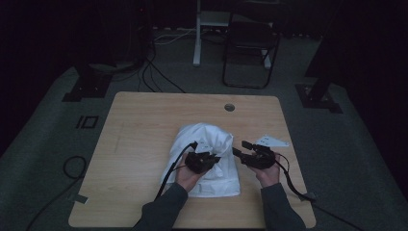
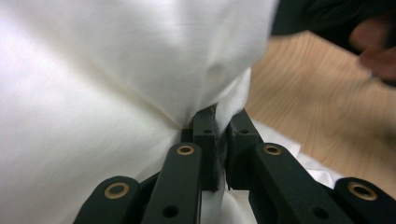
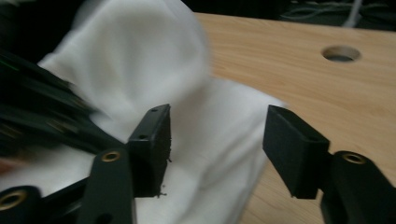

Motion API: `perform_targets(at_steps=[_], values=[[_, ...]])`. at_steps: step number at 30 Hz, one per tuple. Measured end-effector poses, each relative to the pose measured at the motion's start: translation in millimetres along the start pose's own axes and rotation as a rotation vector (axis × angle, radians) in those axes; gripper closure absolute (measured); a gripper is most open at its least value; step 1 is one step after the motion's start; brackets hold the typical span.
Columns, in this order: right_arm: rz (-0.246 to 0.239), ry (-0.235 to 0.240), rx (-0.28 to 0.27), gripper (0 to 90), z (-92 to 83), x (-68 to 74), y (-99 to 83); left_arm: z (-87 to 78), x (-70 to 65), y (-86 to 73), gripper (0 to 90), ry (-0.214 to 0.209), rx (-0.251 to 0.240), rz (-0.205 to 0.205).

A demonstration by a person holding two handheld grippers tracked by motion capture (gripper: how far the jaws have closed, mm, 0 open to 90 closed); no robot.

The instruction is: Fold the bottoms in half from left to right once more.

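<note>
Where the wooden table (image 1: 144, 125) lies under dim light, a white cloth (image 1: 208, 159) sits bunched near its front middle; the left gripper (image 2: 217, 140) pinches a fold tight, the right gripper (image 3: 217, 149) gapes empty beside it.

I see matt white woven cloth (image 2: 93, 70), a smooth pale wood-grain table (image 3: 303, 88), and my left gripper (image 2: 218, 140), matt black plastic with brass-coloured rivets.
</note>
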State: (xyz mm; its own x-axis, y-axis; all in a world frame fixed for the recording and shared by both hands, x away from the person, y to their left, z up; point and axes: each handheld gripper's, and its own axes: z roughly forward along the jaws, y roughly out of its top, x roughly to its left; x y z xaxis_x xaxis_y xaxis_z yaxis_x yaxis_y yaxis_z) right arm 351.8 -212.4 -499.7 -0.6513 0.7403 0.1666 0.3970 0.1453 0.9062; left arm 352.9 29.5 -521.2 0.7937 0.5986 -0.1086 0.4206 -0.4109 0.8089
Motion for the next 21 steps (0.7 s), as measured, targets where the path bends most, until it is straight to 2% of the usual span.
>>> perform_targets(at_steps=[2,5,6,9,10,11,12,13,15,18,19,21], values=[[-0.014,0.022,-0.002,36.1,3.2,6.2,3.5,3.6,-1.1,-3.1,85.3,-0.004,0.009,0.006],[-0.022,0.019,0.013,36.5,15.7,8.7,9.0,1.9,-1.8,-3.2,85.0,-0.005,0.008,0.016],[-0.018,0.019,0.02,40.4,21.5,7.7,10.5,1.0,-1.5,-2.8,84.9,-0.006,0.007,0.012],[-0.007,0.033,0.05,70.6,38.6,4.6,13.4,-1.0,-0.6,-1.8,83.3,-0.01,0.016,0.01],[0.0,0.036,0.059,78.1,43.3,3.4,13.8,-2.7,-0.5,-1.0,80.3,-0.012,0.018,0.003],[0.005,0.017,0.071,82.8,47.4,2.5,13.9,-5.4,-0.9,0.5,74.3,-0.019,0.017,-0.012],[0.012,0.004,0.083,84.5,51.1,0.7,13.6,-9.6,-2.2,2.9,67.4,-0.023,0.01,-0.019],[0.026,0.001,0.09,84.9,54.0,-1.4,13.0,-15.8,-4.7,6.0,63.2,-0.02,-0.004,-0.016],[0.044,-0.001,0.101,85.0,59.2,-5.7,11.3,-32.3,-8.5,14.7,60.1,-0.023,-0.037,0.005],[0.046,-0.021,0.122,84.7,64.3,-10.1,9.5,-64.8,-5.0,28.6,57.2,-0.01,-0.128,0.021],[0.051,-0.026,0.129,84.5,65.3,-11.7,9.0,-76.2,0.0,32.5,56.4,0.015,-0.157,0.022],[0.059,-0.027,0.134,83.9,66.4,-15.1,7.8,-94.2,14.1,36.8,57.1,0.113,-0.188,0.038]])
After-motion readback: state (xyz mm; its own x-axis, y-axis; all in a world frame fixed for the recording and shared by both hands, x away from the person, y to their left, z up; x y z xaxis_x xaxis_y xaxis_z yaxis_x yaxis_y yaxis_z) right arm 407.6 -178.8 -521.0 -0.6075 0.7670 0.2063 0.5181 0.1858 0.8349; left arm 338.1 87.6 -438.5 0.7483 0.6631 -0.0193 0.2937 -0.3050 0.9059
